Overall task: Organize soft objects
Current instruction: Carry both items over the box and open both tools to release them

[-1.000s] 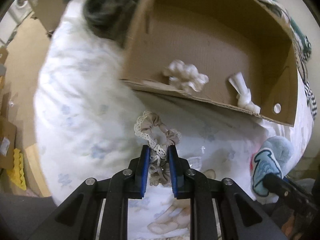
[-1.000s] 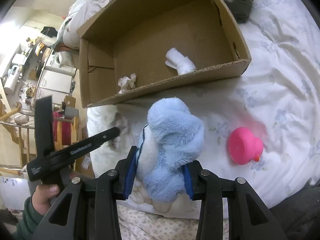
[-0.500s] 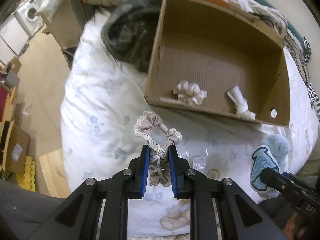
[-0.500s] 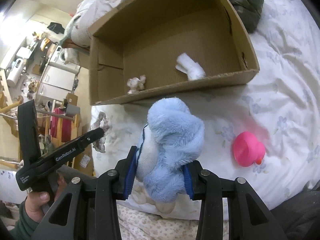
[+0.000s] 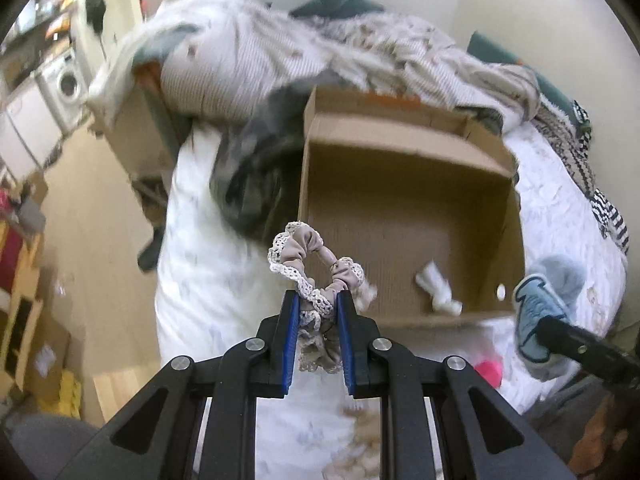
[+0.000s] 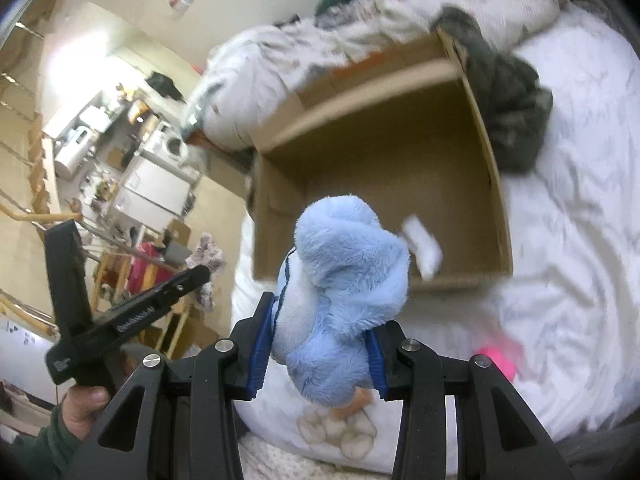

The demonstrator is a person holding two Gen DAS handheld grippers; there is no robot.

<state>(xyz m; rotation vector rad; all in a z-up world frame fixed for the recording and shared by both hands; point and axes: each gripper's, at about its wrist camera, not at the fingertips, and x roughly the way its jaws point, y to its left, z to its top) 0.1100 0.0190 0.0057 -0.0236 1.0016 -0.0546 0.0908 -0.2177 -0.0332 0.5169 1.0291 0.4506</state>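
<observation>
My left gripper [image 5: 318, 300] is shut on a beige lace-edged scrunchie [image 5: 308, 256] and holds it up in front of the near wall of an open cardboard box [image 5: 404, 140]. My right gripper [image 6: 318, 320] is shut on a fluffy light-blue plush toy [image 6: 344, 276], held above the bed in front of the same box [image 6: 492, 184]. The plush also shows at the right of the left wrist view [image 5: 548, 300]. Inside the box lie a white knotted cloth [image 5: 436, 288] and a pale scrunchie [image 5: 366, 292], partly hidden behind my left gripper.
The box rests on a white flowered bedsheet [image 5: 204, 280]. A pink rubber toy [image 6: 500, 360] lies on the sheet at the right. A dark grey garment [image 6: 508, 96] lies beside the box. Rumpled bedding [image 5: 320, 48] is piled behind it. The floor drops off at the left.
Both grippers have risen and tilted up with their objects still held. The box now sits lower and farther in both views, and the room beyond the bed has come into view.
</observation>
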